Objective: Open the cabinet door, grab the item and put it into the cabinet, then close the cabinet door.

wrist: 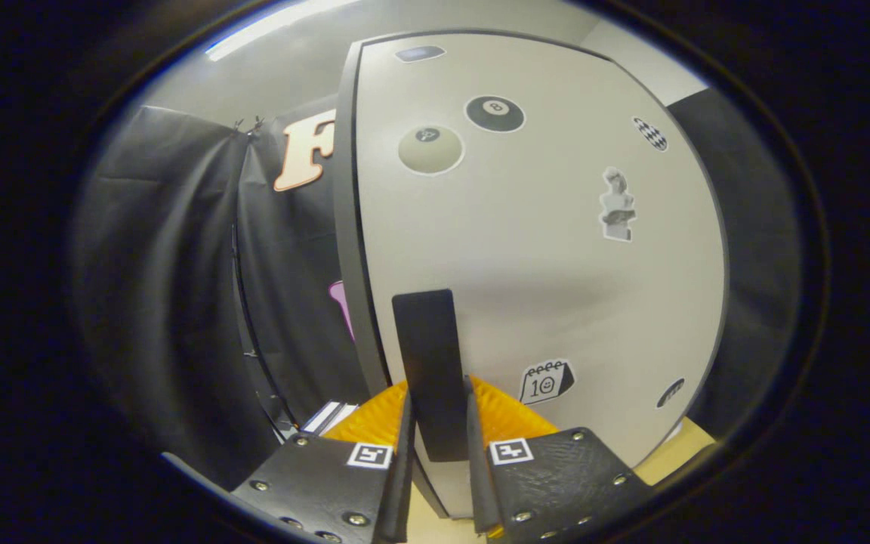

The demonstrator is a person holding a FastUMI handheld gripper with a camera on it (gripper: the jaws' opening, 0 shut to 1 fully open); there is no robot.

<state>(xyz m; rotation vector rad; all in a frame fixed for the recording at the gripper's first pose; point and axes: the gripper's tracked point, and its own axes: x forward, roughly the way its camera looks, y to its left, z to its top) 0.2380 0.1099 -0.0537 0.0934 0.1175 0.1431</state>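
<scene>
Black cloth wall (pixel 171 287) is hanging in loose folds to the left of the cabinet, clipped at its top edge. A strip of ceiling light (pixel 276 26) is glowing above it. A small stack of flat pale items (pixel 329 415) is lying low beside the cabinet's left edge, too small to identify. A tan table surface (pixel 669 453) is showing at the cabinet's lower right.

The cabinet door (pixel 541 264) is taking up everything ahead of the fingers; it is standing between the gripper and the cabinet interior, so the inside cannot be seen. Whether the door is fully shut or slightly ajar cannot be told. The panel is smooth, matte, pale grey-white with a dark edge band along its left side. Flat stickers are dotting it: a black eight-ball sticker (pixel 495 113), a pale ball sticker (pixel 430 149), a bust-figure sticker (pixel 617 205), a calendar sticker (pixel 547 381).

The door handle (pixel 429 363) is a flat, dark, upright rectangular tab near the door's left edge.

The gripper (pixel 439 438) is sitting narrowed around the handle: the tab is running down between the two fingers, both fingers lying against its sides, clenched on it. Ribbed orange parts (pixel 507 412) are showing just behind the fingers on both sides. No item to be stowed can be made out.
</scene>
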